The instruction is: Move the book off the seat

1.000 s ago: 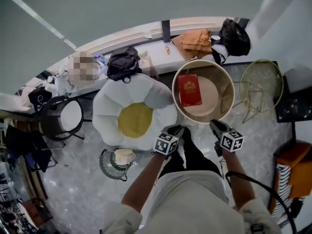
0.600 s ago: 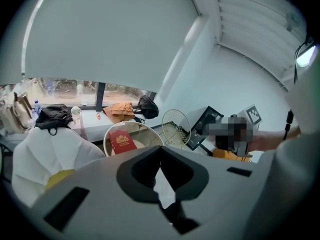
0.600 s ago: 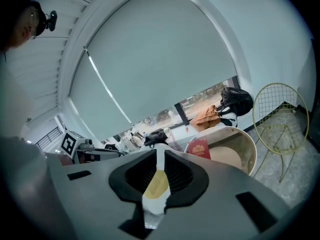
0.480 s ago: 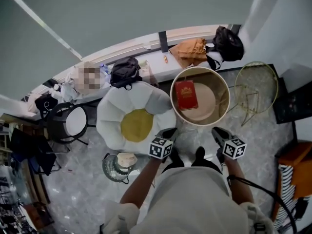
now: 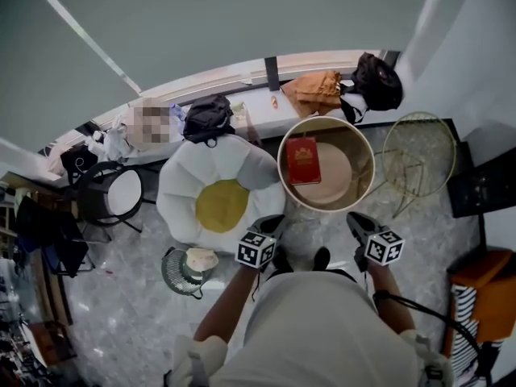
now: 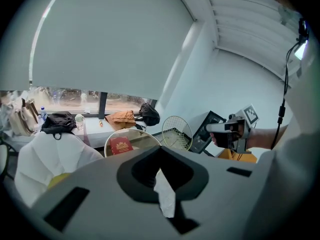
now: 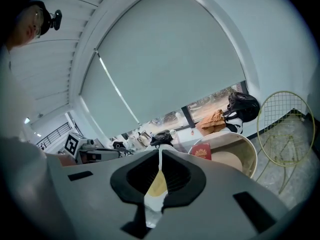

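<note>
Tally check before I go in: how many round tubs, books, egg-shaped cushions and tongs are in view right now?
Tubs: 1, round tub
Books: 1, red book, lying inside that tub
Cushions: 1, egg-shaped cushion
Tongs: 2, left tongs and right tongs, both shut
Total: 5

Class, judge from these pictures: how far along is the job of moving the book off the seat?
Done, it seems: the red book lies in the round tub, and no book sits on the egg-shaped seat. In hand: nothing; the left gripper and right gripper are both shut and empty, near the person's body. Left: probably nothing, unless the tub counts as the seat.
</note>
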